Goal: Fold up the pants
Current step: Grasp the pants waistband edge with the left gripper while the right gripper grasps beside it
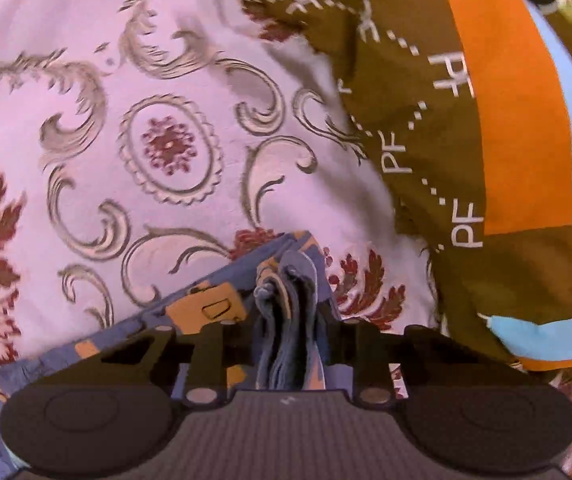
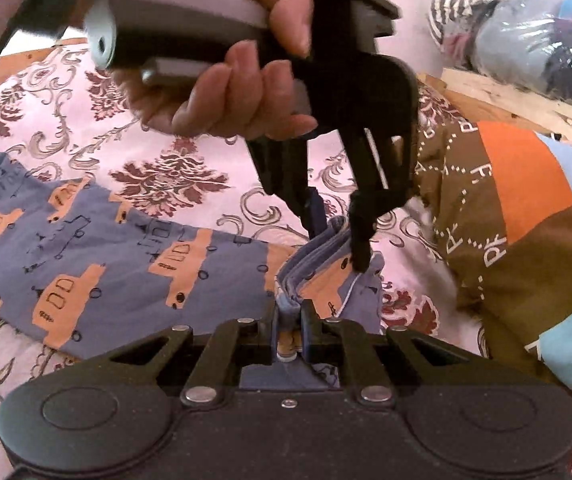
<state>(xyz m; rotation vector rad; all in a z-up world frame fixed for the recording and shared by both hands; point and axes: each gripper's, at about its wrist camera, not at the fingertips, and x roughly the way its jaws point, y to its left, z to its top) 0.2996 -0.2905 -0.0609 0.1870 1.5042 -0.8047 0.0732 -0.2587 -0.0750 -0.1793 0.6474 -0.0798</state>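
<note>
The pants (image 2: pixel 98 264), blue with orange vehicle prints, are laid on a pink bedspread (image 1: pixel 126 120) with a red and grey floral pattern, and they stretch to the left in the right wrist view. The right gripper (image 2: pixel 289 316) is closed almost fully on a bunched edge of the pants, so that a thick fold of blue cloth is pressed between its two fingers and only a narrow gap is left. The left gripper (image 2: pixel 332 236) is seen in the same view from the side, carried by a hand (image 2: pixel 222 92) that is wrapped around its grey handle. Its fingers are brought close together on the same bunched edge, just beyond the right gripper, and the cloth is lifted a little there. In the left wrist view, the left gripper (image 1: pixel 288 328) is shown with several layers of blue fabric squeezed between its fingers. A brown garment (image 2: pixel 518 216) with orange and light blue panels and white letters is placed just beside the pants, on the right side. A plastic-wrapped bundle (image 2: pixel 526 36) is seen farther behind it.
</note>
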